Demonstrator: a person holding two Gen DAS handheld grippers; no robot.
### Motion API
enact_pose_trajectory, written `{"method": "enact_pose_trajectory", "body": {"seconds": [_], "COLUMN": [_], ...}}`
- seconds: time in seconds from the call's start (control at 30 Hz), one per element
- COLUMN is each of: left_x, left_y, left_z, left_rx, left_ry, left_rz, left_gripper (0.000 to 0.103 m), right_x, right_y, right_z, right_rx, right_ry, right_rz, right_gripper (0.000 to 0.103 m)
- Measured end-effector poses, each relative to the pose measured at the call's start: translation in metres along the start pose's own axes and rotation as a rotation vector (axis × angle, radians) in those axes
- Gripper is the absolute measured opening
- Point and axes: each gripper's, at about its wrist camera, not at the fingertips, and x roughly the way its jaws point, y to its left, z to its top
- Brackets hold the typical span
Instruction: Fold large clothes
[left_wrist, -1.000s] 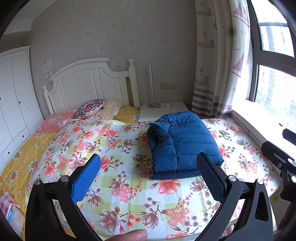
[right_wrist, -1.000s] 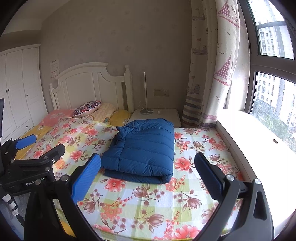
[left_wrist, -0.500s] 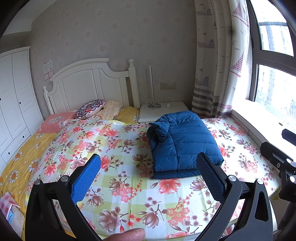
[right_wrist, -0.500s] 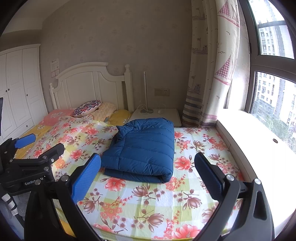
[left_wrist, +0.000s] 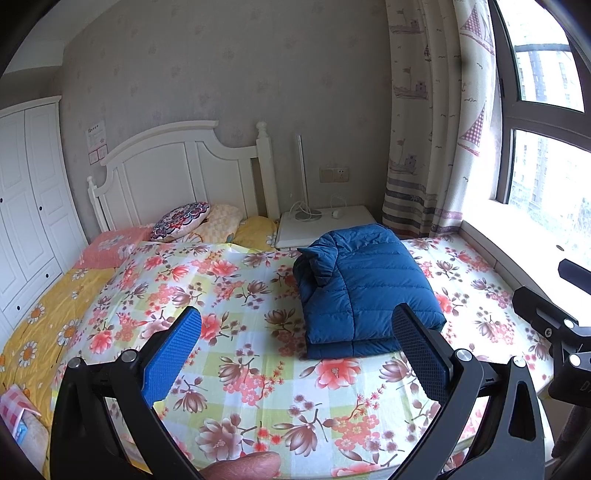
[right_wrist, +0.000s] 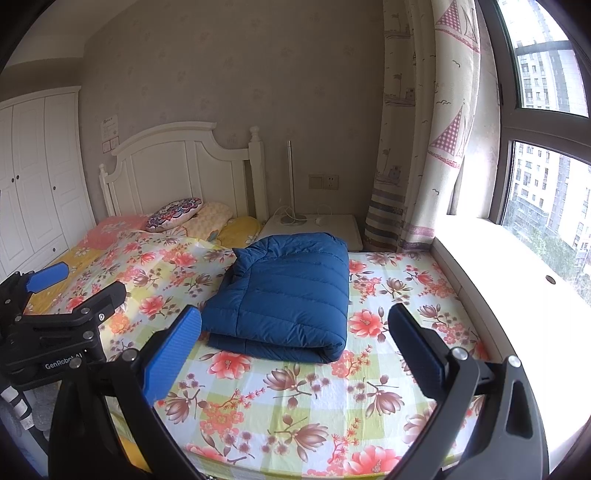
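A blue puffer jacket (left_wrist: 362, 288) lies folded into a thick rectangle on the floral bedsheet (left_wrist: 236, 332), toward the window side; it also shows in the right wrist view (right_wrist: 288, 295). My left gripper (left_wrist: 295, 332) is open and empty, held back above the bed's near edge. My right gripper (right_wrist: 295, 328) is open and empty, also short of the jacket. The right gripper's body (left_wrist: 554, 332) shows at the right of the left wrist view. The left gripper's body (right_wrist: 55, 317) shows at the left of the right wrist view.
Pillows (left_wrist: 181, 221) lie against a white headboard (left_wrist: 177, 166). A white nightstand (left_wrist: 325, 225) with a lamp stands behind the jacket. A curtain (left_wrist: 436, 129) and window sill (right_wrist: 498, 266) are at the right. White wardrobes (left_wrist: 26, 195) stand at the left.
Both grippers have drifted slightly back from the bed. The jacket has not moved and both grippers stay open.
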Motion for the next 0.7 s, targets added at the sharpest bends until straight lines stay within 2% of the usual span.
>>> {"method": "enact_pose_trajectory", "body": {"seconds": [0.23,0.3,0.4,0.57,0.7], "left_x": [0.007,0.015,0.034,0.085,0.138], "left_y": [0.0,0.0,-0.001,-0.007,0.007], "left_z": [0.0,0.0,0.0,0.002,-0.001], "left_rx": [-0.001,-0.017,-0.028,-0.003,0.006], "left_ry": [0.002,0.006,-0.005,0.082,0.179], "left_rz": [0.009,-0.003,0.024,-0.035,-0.066], "left_gripper": [0.099,0.099,0.099,0.099,0.099], "right_x": [0.002,0.008,0.028,0.078,0.117], "right_y": [0.001,0.001,0.002,-0.008,-0.04], "right_z": [-0.005,-0.008,-0.014,-0.014,-0.008], "right_rx": [-0.005,-0.012,-0.023,-0.003,0.029], "right_ry": [0.004,0.014,0.047,0.109,0.122], "right_rz": [0.004,0.009,0.016,0.027,0.002], "right_gripper": [0.1,0.1,0.1,0.1,0.1]}}
